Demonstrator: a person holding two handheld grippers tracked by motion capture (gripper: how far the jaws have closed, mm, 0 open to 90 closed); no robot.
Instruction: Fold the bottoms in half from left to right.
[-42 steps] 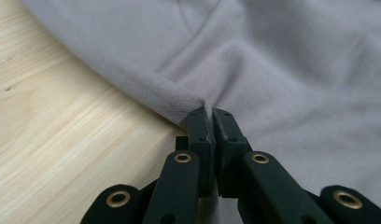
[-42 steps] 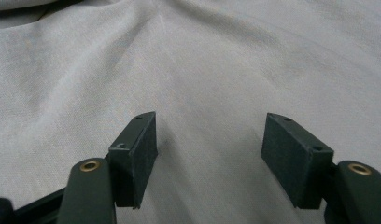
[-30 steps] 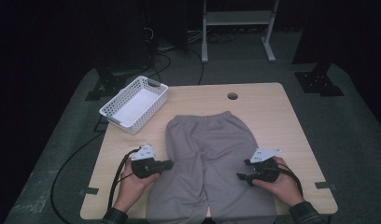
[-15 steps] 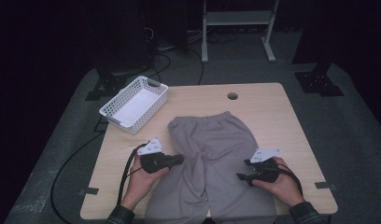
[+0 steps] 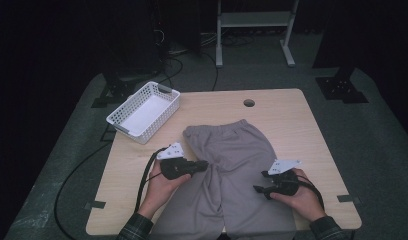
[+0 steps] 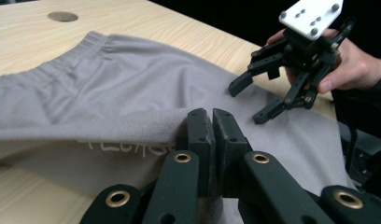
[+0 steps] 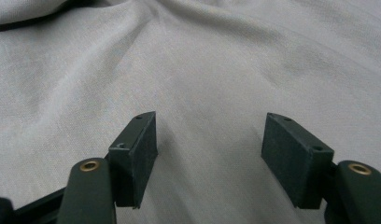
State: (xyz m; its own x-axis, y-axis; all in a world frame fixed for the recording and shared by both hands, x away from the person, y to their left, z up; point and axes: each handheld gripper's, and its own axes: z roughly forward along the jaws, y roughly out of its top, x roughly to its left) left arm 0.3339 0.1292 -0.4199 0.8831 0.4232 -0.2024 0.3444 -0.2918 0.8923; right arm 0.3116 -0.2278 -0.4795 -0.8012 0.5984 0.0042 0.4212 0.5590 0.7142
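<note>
- Two grippers on the grey sweatpants [image 5: 232, 165]: left gripper [image 5: 199, 164] clamped tight on the left-leg edge, now dragged inward, so the fold has started.
- Right gripper [image 5: 259, 182] jaws wide apart, empty, over the right leg.
- Pants lie mid-table, legs off the near edge; white basket [image 5: 142, 111] at far-left corner.

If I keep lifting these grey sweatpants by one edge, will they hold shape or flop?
Likely flop: where the left hand-held gripper pinches the grey sweatpants, the cloth drapes and folds over itself. Probably light, since one pinch raises the edge. The rest will probably drag across the table rather than lift, as most of it lies flat.
</note>
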